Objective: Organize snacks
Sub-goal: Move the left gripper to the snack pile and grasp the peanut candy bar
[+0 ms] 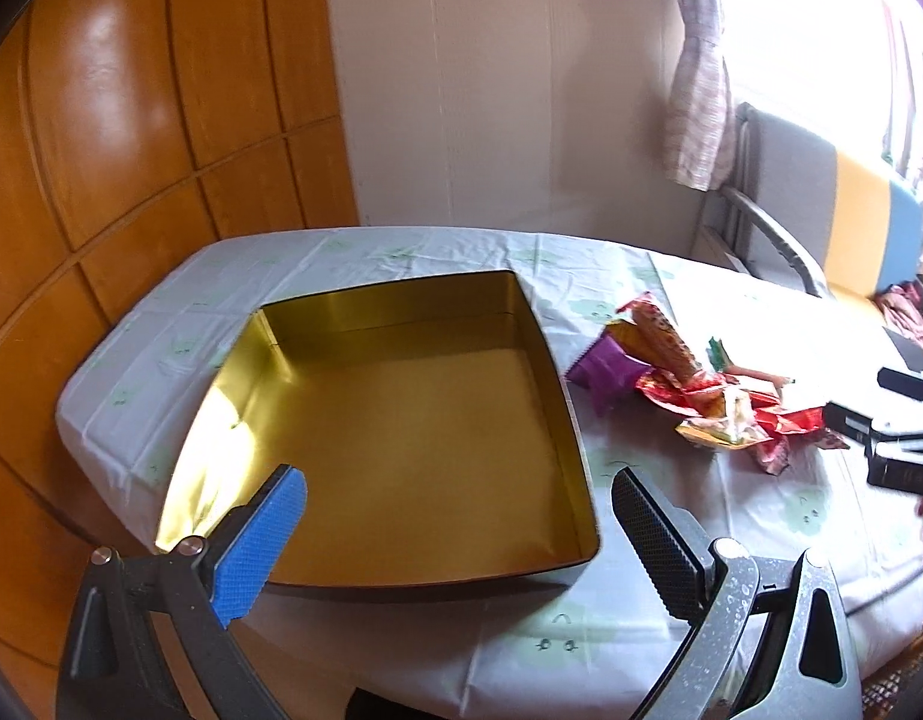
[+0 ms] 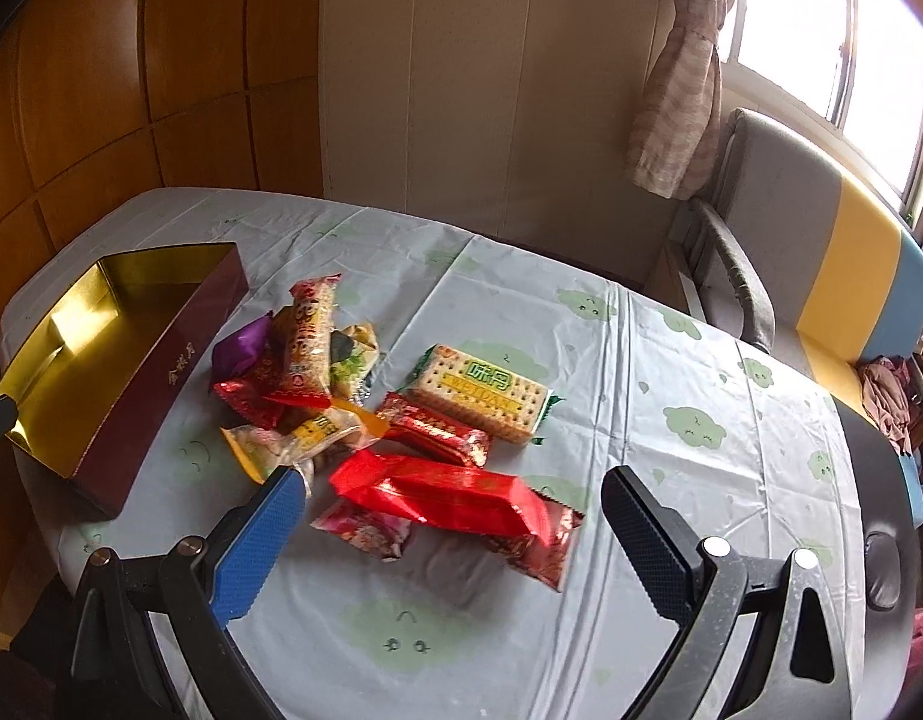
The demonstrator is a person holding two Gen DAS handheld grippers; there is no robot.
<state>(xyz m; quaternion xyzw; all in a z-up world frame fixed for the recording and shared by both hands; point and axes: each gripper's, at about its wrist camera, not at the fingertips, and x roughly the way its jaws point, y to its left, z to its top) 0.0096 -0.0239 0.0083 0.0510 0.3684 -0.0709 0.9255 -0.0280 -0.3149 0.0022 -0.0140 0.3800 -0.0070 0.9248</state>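
A tabletop (image 2: 671,372) under a pale cloth with green cloud faces carries everything. At its left end sits an open gold-lined tin box (image 1: 401,420), dark red outside, with nothing in it. Just beside the box lies the snack pile (image 2: 365,414): a long red packet (image 2: 443,495) nearest, a cracker pack (image 2: 482,393) behind it. The left gripper (image 1: 458,504) hovers over the box, fingers spread, holding nothing. The right gripper (image 2: 452,507) hangs above the red packet, fingers spread, also holding nothing.
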